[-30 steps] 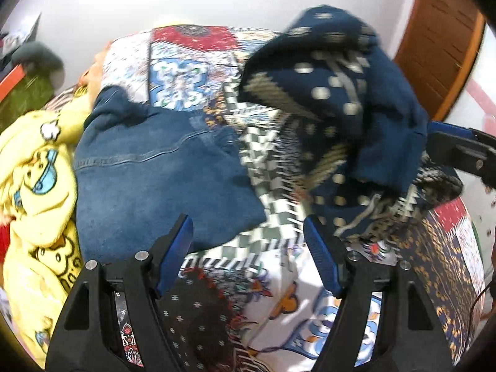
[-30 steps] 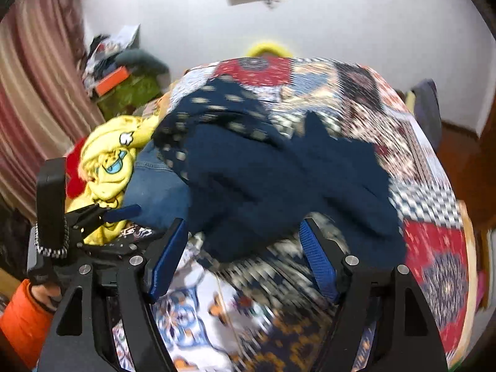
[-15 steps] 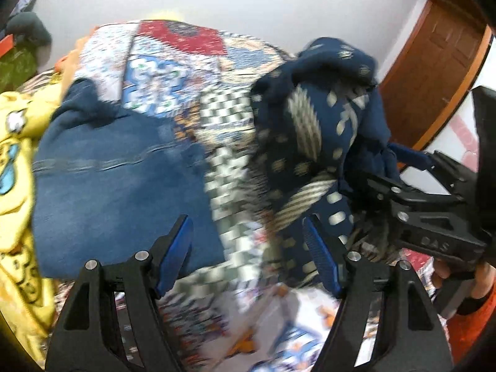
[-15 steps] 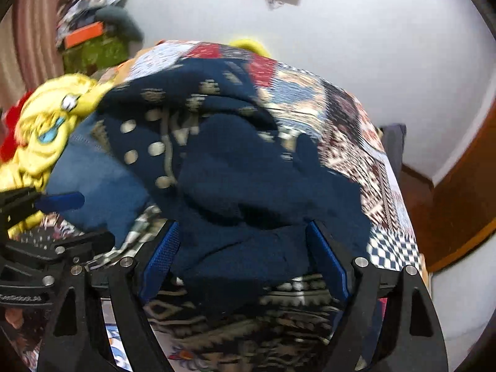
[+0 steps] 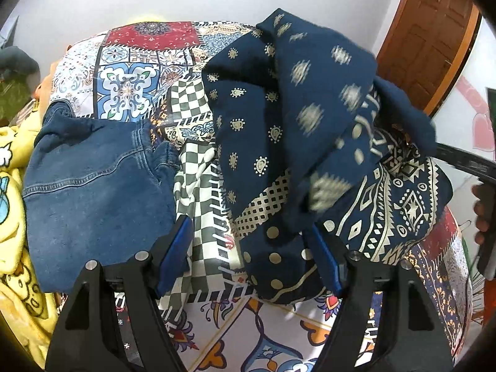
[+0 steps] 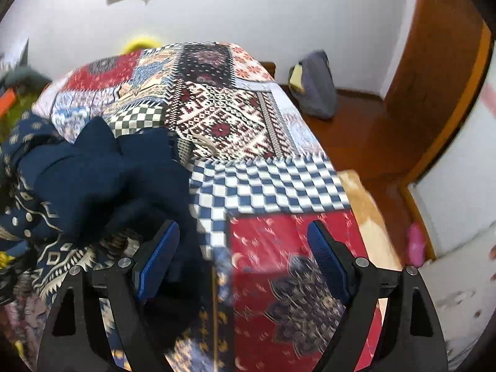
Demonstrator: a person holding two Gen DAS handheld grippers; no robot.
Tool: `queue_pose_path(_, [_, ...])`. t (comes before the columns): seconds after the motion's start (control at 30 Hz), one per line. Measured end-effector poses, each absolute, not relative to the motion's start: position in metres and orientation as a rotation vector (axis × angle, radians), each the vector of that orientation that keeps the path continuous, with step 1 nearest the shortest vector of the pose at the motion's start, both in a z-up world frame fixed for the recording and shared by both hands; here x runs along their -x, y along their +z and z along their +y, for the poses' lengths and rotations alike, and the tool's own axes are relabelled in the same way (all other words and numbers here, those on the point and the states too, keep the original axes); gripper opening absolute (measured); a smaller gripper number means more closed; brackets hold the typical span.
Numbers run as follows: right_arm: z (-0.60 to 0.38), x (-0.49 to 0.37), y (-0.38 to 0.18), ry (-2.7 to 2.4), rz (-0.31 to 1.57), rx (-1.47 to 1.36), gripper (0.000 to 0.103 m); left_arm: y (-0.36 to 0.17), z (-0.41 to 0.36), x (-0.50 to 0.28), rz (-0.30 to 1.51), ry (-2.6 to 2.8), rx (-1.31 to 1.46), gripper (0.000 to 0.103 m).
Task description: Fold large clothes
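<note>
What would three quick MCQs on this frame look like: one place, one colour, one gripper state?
1. Where do the jeans lie relative to the navy patterned garment, in the left wrist view?
A. left of it
B. on top of it
C. right of it

2. What colour are the gripper pads?
A. red
B. blue
C. green

3. How is the left gripper?
A. shut on the jeans
B. shut on the garment
C. open

Answers: 1 A, denim sits at frame left; 2 B, blue pads show in both views; 3 C, the fingers stand wide apart.
</note>
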State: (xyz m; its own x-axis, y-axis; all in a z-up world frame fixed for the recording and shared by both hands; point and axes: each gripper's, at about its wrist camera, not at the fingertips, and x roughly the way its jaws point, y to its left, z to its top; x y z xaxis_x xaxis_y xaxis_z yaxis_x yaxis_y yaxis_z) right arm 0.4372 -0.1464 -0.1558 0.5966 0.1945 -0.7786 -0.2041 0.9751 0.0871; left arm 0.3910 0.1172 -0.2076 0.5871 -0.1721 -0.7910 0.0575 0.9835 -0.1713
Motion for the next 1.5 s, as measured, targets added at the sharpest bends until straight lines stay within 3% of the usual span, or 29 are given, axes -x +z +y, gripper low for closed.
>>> queue_pose_path(0.27, [-0.128,-0.391,-0.136,0.413,0.856,0.066,0.083,-0.175,0.116,-0.399,0.872,-0.043,-0.007,0.073])
queue_pose_path(0.6, [-0.096,-0.410,-0.189,0.461,0.923,0.139,0.083,-0.154,0.047,-0.486,0.868,-0.144,-0.174,0.073])
queue_pose_path(0.8, [-0.111,-0.423,-0.185,0.483,0.934,0.033,0.083,-0.135,0.022,-0.535,0.854,-0.240,-0.030,0.073])
queue_pose_path(1.0, [-0.110,-0.436,-0.166,0.506,0.907,-0.047,0.083,-0.105,0.044,-0.508,0.759,-0.259,0.056,0.073])
queue_pose_path(1.27, [-0.093,-0.449,-0.195,0.519,1.015,-0.096,0.083,-0.174,0.083,-0.459,0.959,-0.238,-0.050,0.073])
queue_pose_path(1.4, [-0.105,-0.438,-0.224,0.534,1.094,-0.104,0.083,-0.215,0.091,-0.427,1.043,-0.270,-0.040,0.087])
queue_pose_path(1.5, [-0.121,-0.428,-0.233,0.550,1.125,-0.147,0.083,-0.227,0.097,-0.402,1.036,-0.279,-0.023,0.087])
